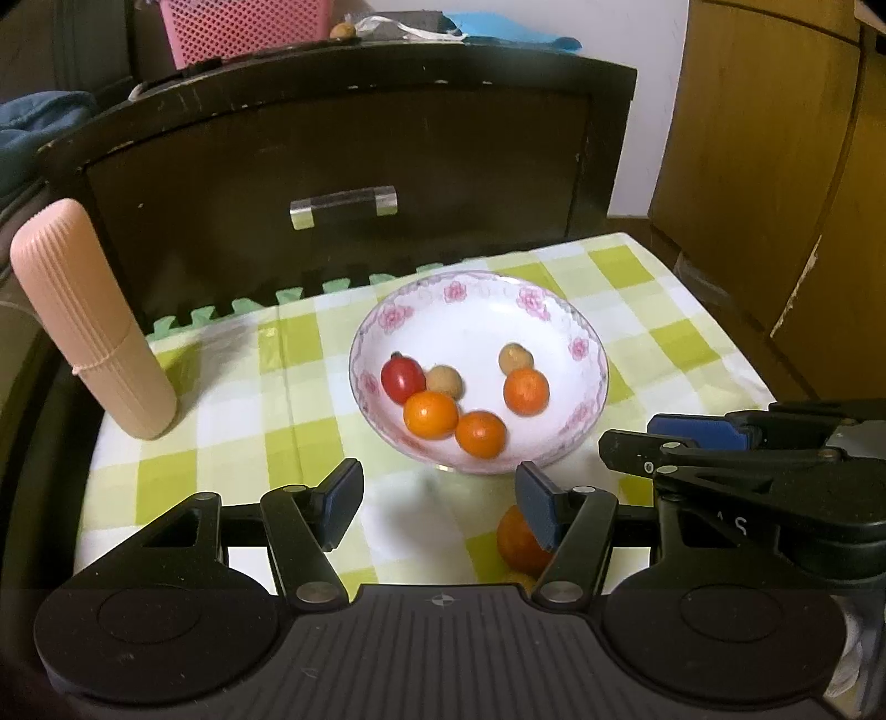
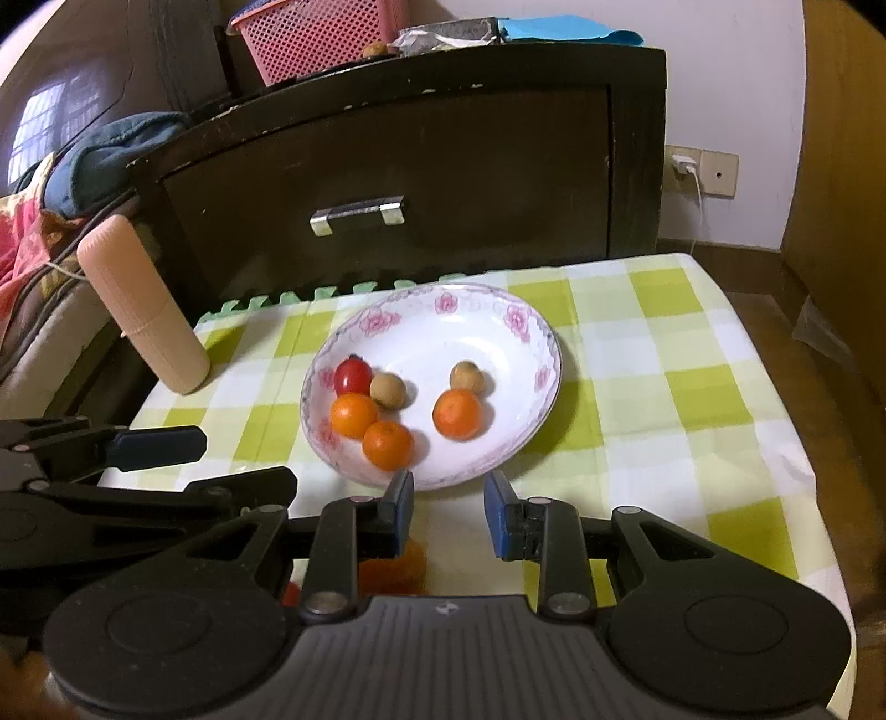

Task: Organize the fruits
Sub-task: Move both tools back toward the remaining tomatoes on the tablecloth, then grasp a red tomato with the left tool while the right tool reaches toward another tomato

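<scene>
A white bowl with pink flowers [image 1: 476,332] [image 2: 443,338] stands on the green-checked tablecloth. It holds a red tomato [image 1: 401,379] [image 2: 351,375], two brown longans [image 1: 444,381] [image 2: 387,390] and three small oranges [image 1: 431,414] [image 2: 457,414]. Another orange [image 1: 515,545] [image 2: 396,567] lies on the cloth in front of the bowl, partly hidden behind a finger in both views. My left gripper [image 1: 440,501] [image 2: 221,465] is open and holds nothing, just short of the bowl. My right gripper [image 2: 451,512] [image 1: 653,443] is open beside it, also with nothing in it.
A pink ribbed cylinder [image 1: 88,327] [image 2: 138,304] stands tilted at the table's left. A dark cabinet with a drawer handle [image 1: 343,205] [image 2: 357,213] rises behind the table, with a pink basket [image 1: 243,27] on top. A small red thing [image 2: 290,592] shows under the right gripper.
</scene>
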Action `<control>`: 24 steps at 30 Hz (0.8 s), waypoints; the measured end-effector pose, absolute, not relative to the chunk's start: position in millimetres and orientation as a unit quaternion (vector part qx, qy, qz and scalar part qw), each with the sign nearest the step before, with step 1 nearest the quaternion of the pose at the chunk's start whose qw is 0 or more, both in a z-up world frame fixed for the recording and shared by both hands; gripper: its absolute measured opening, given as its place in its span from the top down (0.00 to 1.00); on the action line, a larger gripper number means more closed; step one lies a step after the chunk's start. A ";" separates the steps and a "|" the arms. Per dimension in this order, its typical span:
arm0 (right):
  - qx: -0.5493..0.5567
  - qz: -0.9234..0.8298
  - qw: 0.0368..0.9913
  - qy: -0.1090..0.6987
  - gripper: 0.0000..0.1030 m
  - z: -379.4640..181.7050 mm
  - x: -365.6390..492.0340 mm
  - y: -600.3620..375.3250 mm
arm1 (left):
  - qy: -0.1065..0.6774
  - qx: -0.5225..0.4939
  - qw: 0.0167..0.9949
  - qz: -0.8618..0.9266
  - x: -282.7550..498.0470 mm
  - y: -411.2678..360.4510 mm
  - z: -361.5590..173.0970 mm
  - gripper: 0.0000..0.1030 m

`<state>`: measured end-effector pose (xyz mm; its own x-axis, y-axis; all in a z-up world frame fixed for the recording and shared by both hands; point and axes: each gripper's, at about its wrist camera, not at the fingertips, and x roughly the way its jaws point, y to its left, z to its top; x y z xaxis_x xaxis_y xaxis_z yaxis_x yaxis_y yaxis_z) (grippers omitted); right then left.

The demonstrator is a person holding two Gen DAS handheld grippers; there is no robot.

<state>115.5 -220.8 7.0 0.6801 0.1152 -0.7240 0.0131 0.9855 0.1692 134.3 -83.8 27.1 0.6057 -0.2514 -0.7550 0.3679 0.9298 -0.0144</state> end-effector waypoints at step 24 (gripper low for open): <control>0.060 0.050 0.885 0.460 0.70 -21.2 95.6 -207.5 | 0.450 0.078 0.869 -0.191 101.6 -68.1 -3.7 0.30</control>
<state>95.6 -207.5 -21.2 0.5722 0.1429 -0.8076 -0.0331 0.9879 0.1513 101.6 -68.1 -3.7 0.5212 -0.2624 -0.8121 0.4029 0.9145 -0.0370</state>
